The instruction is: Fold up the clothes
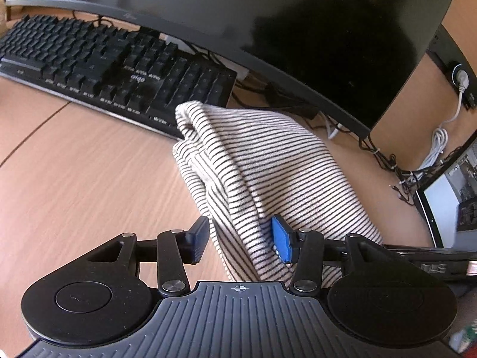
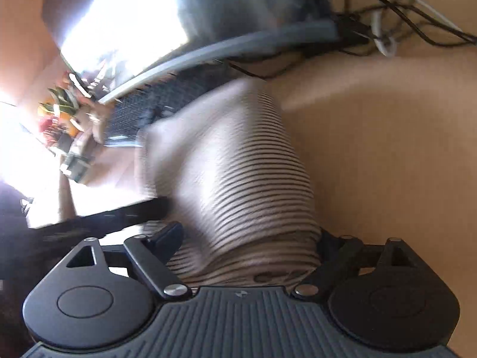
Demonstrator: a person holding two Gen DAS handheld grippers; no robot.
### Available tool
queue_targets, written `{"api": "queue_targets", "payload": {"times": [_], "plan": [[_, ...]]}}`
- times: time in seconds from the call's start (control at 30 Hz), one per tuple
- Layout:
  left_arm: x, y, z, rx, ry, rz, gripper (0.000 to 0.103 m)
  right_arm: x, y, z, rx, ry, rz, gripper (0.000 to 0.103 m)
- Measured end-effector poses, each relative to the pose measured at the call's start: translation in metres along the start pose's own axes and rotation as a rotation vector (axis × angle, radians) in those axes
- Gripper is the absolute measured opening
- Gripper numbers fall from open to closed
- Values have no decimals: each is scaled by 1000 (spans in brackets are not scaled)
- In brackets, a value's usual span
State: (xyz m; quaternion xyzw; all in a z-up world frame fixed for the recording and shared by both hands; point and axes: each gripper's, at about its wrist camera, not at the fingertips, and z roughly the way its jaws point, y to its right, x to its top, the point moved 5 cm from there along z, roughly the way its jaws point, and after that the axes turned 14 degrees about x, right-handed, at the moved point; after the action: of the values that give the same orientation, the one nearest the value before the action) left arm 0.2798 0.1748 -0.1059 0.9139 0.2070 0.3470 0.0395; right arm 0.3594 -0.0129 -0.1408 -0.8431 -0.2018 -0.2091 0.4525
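A cream garment with thin dark stripes (image 1: 268, 155) lies bunched on the wooden desk (image 1: 89, 185), just in front of the keyboard. My left gripper (image 1: 240, 232) straddles its near edge. The dark left fingertip (image 1: 201, 235) and the blue right pad (image 1: 281, 238) touch the fabric without clamping it, and bare desk shows beside the left finger. In the blurred right wrist view the same garment (image 2: 238, 164) fills the wide gap of my right gripper (image 2: 247, 238). Its left finger (image 2: 167, 241) stands beside the cloth, and the right one is mostly hidden under it.
A black keyboard (image 1: 104, 65) and a dark curved monitor (image 1: 268, 15) stand right behind the garment. Tangled cables (image 1: 396, 167) and a lit second screen (image 1: 453, 203) are at the right. A dark blurred bar (image 2: 119, 214) reaches the cloth from the left.
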Motion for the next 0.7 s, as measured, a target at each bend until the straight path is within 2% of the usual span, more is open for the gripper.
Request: {"api": "queue_targets", "payload": {"times": [0.07, 0.1, 0.13, 0.23, 0.4, 0.47, 0.57, 0.63, 0.7], "plan": [[4, -2, 0, 6, 5, -1, 50, 6, -16, -10, 58, 32, -13, 84], [5, -3, -1, 6, 6, -4, 50, 8, -19, -13, 42, 37, -38, 82], [6, -4, -1, 5, 6, -6, 50, 8, -20, -14, -6, 33, -75, 82], [2, -4, 0, -12, -7, -5, 53, 8, -9, -11, -235, 24, -195, 80], [-1, -1, 1, -8, -2, 14, 55, 18, -24, -18, -240, 112, -254, 80], [-2, -2, 2, -7, -4, 17, 57, 21, -28, -10, -299, 97, -314, 78], [-1, -3, 5, -4, -2, 20, 62, 16, -19, 11, -394, 11, -382, 77], [-2, -3, 8, -1, 0, 21, 64, 12, -13, 18, -408, 0, -397, 79], [-2, -3, 10, 6, 7, 17, 66, 14, -10, 21, -416, -5, -405, 85]]}}
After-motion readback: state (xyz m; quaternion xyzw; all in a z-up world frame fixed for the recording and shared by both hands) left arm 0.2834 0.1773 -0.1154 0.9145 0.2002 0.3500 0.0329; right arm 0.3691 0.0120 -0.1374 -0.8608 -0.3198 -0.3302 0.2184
